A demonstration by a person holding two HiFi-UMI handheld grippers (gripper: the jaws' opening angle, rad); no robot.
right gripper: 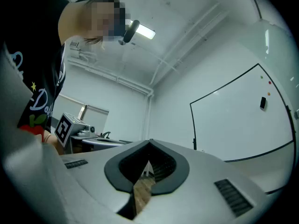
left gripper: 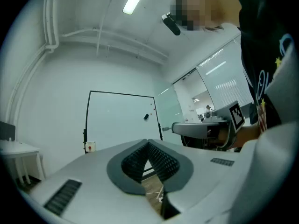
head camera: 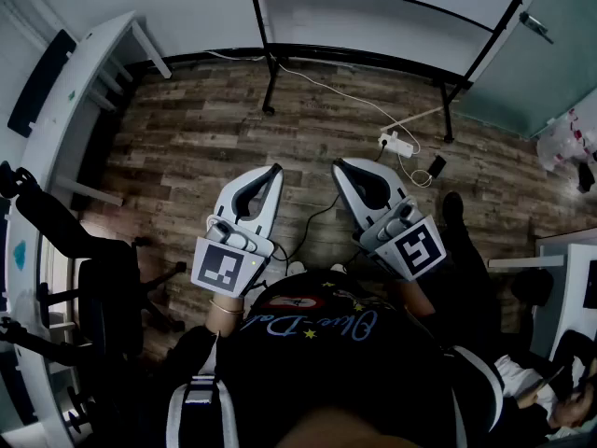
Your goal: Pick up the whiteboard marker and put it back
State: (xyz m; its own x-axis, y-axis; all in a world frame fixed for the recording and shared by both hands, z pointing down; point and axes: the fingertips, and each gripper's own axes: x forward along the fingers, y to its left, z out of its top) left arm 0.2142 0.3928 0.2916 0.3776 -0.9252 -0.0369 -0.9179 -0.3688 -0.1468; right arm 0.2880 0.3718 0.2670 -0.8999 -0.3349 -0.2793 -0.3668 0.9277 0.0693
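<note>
A whiteboard (head camera: 373, 17) on a black wheeled stand is at the far side of the wooden floor, ahead of both grippers. A small dark object (left gripper: 146, 117) sits on the board's right part, also visible in the right gripper view (right gripper: 262, 103); I cannot tell whether it is the marker. My left gripper (head camera: 275, 170) and right gripper (head camera: 339, 166) are held side by side at waist height and point toward the board. The left gripper (left gripper: 147, 142) has its jaws touching at the tip with nothing between them. The right gripper (right gripper: 149, 142) is likewise shut and empty.
A power strip (head camera: 396, 143) with a white cable lies on the floor before the board's right leg. An office chair (head camera: 103, 287) and a white desk (head camera: 89, 59) are at the left. A glass door (head camera: 550, 54) is at the right. A red-button box (left gripper: 90, 146) hangs at the board's left post.
</note>
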